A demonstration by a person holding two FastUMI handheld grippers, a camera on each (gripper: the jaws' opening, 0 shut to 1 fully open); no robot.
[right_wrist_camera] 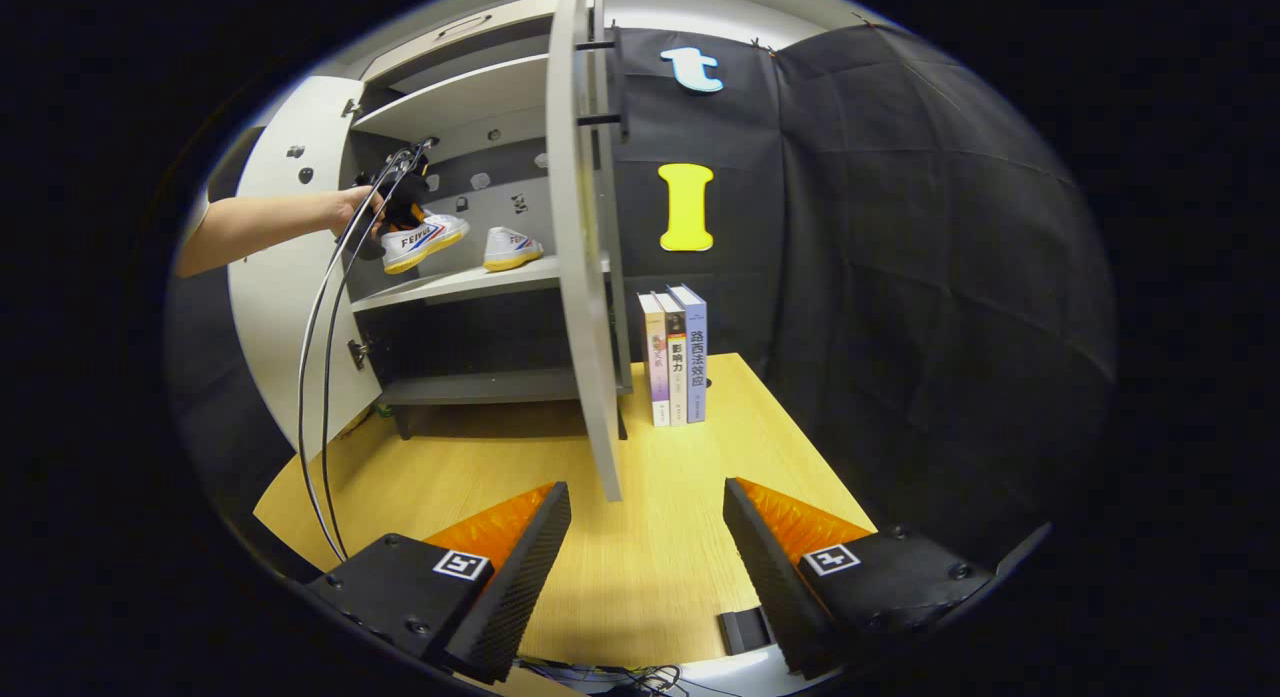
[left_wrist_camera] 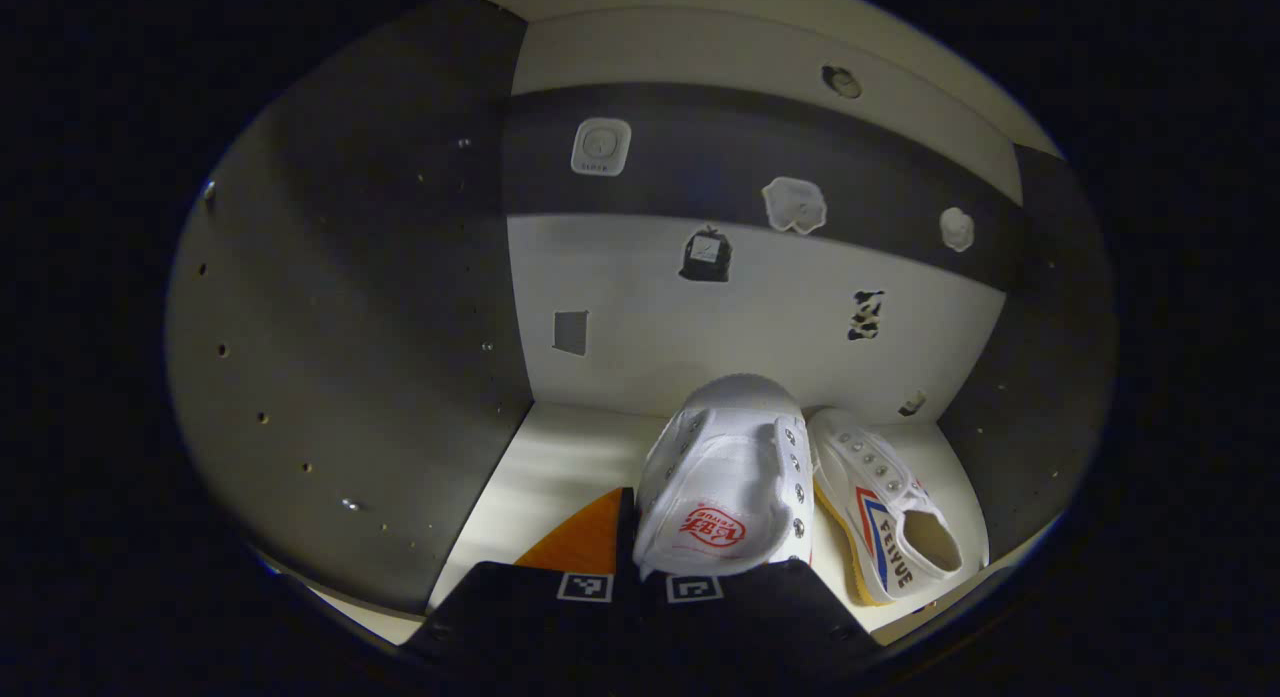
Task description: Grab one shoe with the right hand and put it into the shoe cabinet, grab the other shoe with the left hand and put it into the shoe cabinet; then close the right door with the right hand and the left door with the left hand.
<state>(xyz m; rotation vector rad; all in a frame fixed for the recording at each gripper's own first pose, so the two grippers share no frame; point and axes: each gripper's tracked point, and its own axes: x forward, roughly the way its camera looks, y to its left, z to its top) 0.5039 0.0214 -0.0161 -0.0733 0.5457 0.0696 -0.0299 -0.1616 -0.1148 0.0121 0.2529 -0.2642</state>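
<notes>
In the left gripper view my left gripper (left_wrist_camera: 640, 567) is shut on a white canvas shoe (left_wrist_camera: 725, 477), toe pointing into the cabinet, over the pale shelf (left_wrist_camera: 560, 467). The second white shoe (left_wrist_camera: 890, 517) stands on that shelf just to the right, close beside the held one. In the right gripper view a person's hand holds the left gripper (right_wrist_camera: 400, 212) with the shoe (right_wrist_camera: 420, 239) at the front of the middle shelf, and the other shoe (right_wrist_camera: 512, 247) rests deeper in. My right gripper (right_wrist_camera: 645, 537) is open and empty above the yellow table (right_wrist_camera: 640, 447).
Both cabinet doors stand open: the right door (right_wrist_camera: 580, 277) edge-on just ahead of my right gripper, the left door (right_wrist_camera: 290, 297) swung out. Three books (right_wrist_camera: 675, 357) stand beside the cabinet. Cables (right_wrist_camera: 320, 397) hang from the left gripper down over the table's left side.
</notes>
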